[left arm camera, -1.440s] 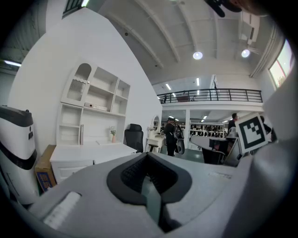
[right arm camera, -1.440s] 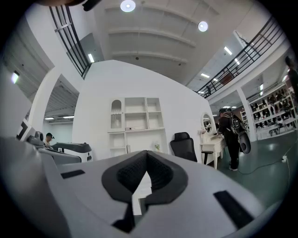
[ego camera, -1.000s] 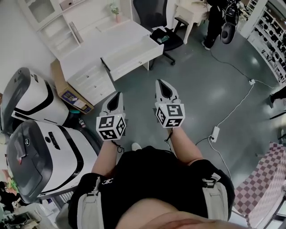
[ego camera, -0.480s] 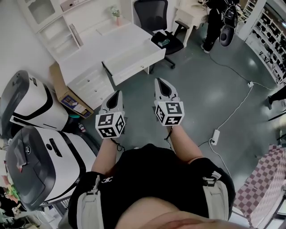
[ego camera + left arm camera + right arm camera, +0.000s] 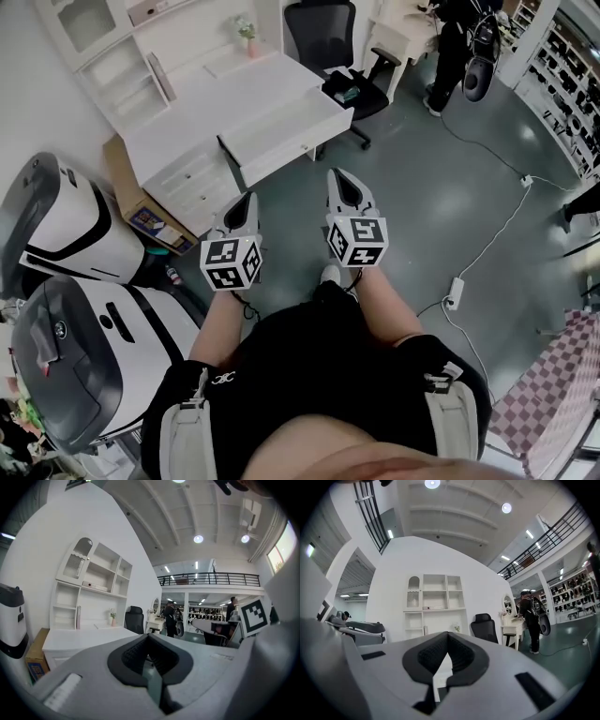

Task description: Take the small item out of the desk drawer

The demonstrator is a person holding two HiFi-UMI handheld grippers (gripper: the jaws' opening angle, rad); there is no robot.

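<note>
Left gripper (image 5: 247,199): hovering just left of centre frame, pointing toward the desk, fingers clenched together and gripping nothing.
Right gripper (image 5: 338,175): riding beside it, just right of centre and a touch higher, fingers pressed together too, nothing between them.
Desk drawer (image 5: 284,142): hanging pulled out of the white desk (image 5: 211,94) in the upper middle of the frame, well apart from both grippers.
Small item: not showing itself from here. The drawer's inside is reading as plain white in the head view, so I cannot tell where it is lying.
Office chair (image 5: 323,33): sitting at the top centre, just beside the drawer's right end.
Cardboard box (image 5: 141,199): leaning at the desk's left side, middle left of the frame.
White machines (image 5: 70,230): filling the left edge, one above the other.
Power strip (image 5: 456,286): lying on the grey floor at the right, a white cable running up from it.
Background person (image 5: 455,37): standing at the top right.
</note>
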